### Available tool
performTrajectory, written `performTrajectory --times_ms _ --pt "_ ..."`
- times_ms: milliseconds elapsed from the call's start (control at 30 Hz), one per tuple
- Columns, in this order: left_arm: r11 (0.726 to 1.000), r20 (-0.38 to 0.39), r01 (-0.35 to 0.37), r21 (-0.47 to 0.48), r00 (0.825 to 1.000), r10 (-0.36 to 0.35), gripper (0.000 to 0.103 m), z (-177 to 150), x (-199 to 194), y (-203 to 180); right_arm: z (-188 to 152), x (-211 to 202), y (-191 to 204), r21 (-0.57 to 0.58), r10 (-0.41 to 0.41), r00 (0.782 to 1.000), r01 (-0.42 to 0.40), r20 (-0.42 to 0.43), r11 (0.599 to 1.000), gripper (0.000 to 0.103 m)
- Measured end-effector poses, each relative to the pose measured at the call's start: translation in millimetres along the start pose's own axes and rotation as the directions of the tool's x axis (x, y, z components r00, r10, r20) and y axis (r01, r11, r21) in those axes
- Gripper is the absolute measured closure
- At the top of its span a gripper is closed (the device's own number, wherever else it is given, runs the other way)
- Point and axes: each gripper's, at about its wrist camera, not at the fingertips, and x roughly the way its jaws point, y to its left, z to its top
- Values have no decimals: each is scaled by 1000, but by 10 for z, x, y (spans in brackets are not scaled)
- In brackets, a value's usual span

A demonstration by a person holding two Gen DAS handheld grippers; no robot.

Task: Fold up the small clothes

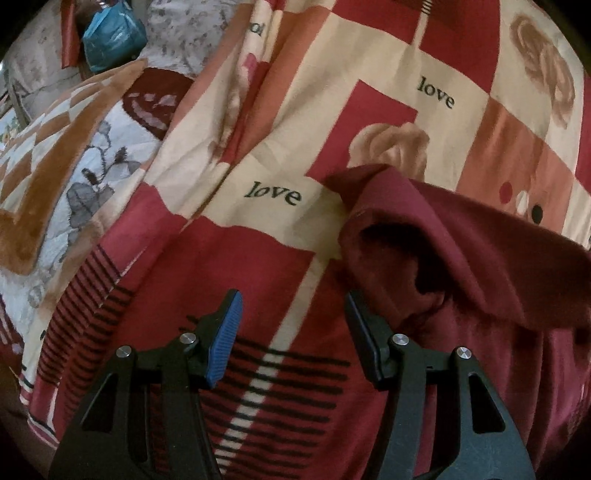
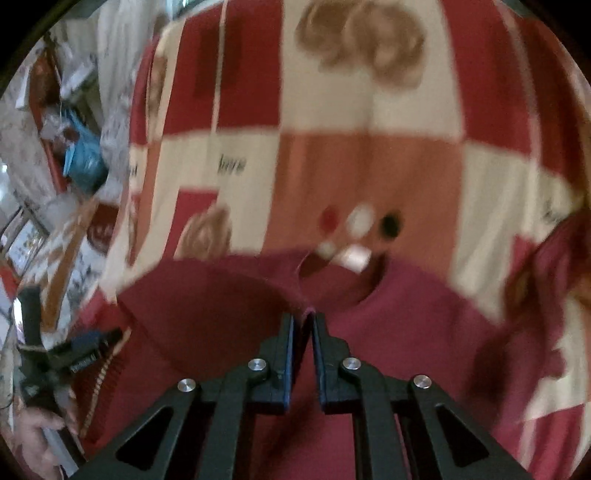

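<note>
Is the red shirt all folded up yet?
Not yet. The red shirt is rumpled on the bedspread, neck hole showing, and the right gripper pinches a fold.

Left tool (image 1: 293, 332) jaws apart; right tool (image 2: 303, 321) jaws pinched.

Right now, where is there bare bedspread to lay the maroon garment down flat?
Free: the patterned bedspread beyond the maroon garment, around the "love" prints. Crowded: the far edge, with a brown-trimmed quilt and blue bag.

Maroon garment (image 1: 461, 258) on red-cream patchwork bedsheet (image 1: 280, 122) printed "love".
</note>
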Motion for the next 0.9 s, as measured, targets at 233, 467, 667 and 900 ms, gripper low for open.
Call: performTrajectory --times_ms 233,467,667,900 --pt "999 -2 -1 34 1000 1 46 -14 18 -94 83 -106 -605 98 -131 991 131 -15 987 95" --pt "999 -7 5 34 1000 -5 46 -17 33 -104 -165 426 -520 210 59 988 -28 -144 977 36" --pt "1000 5 3 23 1000 -3 46 18 20 -75 -281 1016 -193 129 39 968 -7 -248 992 47" --pt "1000 3 -4 4 1000 4 46 22 14 -13 -50 333 -172 50 3 999 -1 -36 999 100"
